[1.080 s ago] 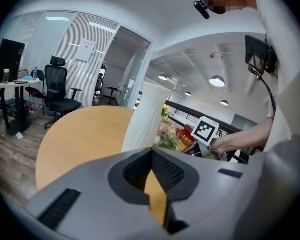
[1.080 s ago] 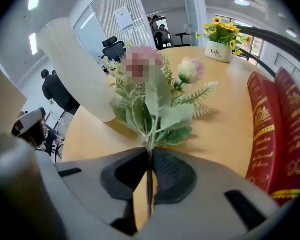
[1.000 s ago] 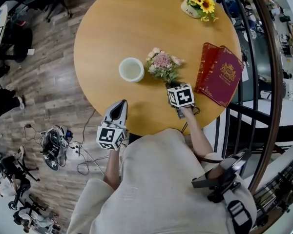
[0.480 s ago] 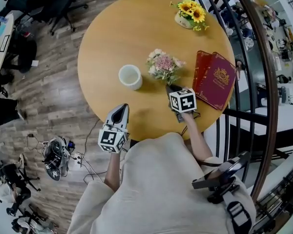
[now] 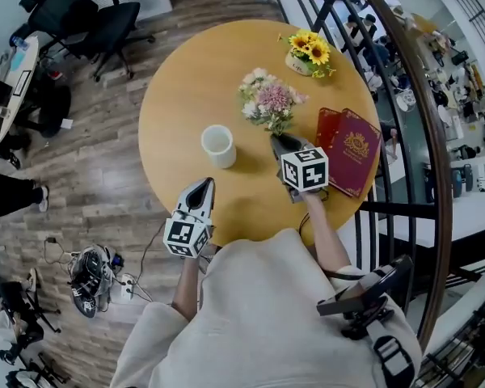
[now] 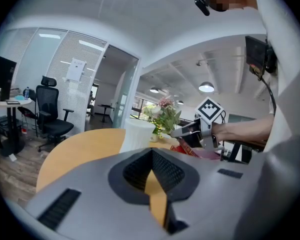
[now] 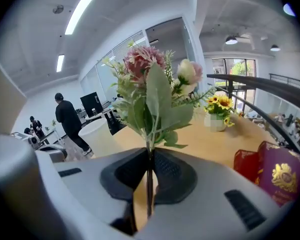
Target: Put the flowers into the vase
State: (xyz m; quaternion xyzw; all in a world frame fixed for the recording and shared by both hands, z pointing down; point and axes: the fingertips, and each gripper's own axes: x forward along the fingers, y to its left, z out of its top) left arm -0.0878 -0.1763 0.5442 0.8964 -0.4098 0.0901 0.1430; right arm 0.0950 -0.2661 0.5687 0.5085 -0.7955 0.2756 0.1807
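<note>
A bunch of pink and white flowers with green leaves hangs above the round wooden table. My right gripper is shut on its thin stem, and the blooms stand upright over the jaws. The white vase stands on the table to the left of the bunch, upright and open at the top. In the right gripper view the vase shows beyond the jaws at the left. My left gripper is shut with nothing in it, near the table's front edge, pointing at the vase.
A pot of sunflowers stands at the table's far side. A red book lies at the right edge. A dark curved railing runs close on the right. Office chairs and cables are on the floor at the left.
My right gripper has lifted the flower bunch off the table and carried it farther from me. My left gripper has risen a little.
</note>
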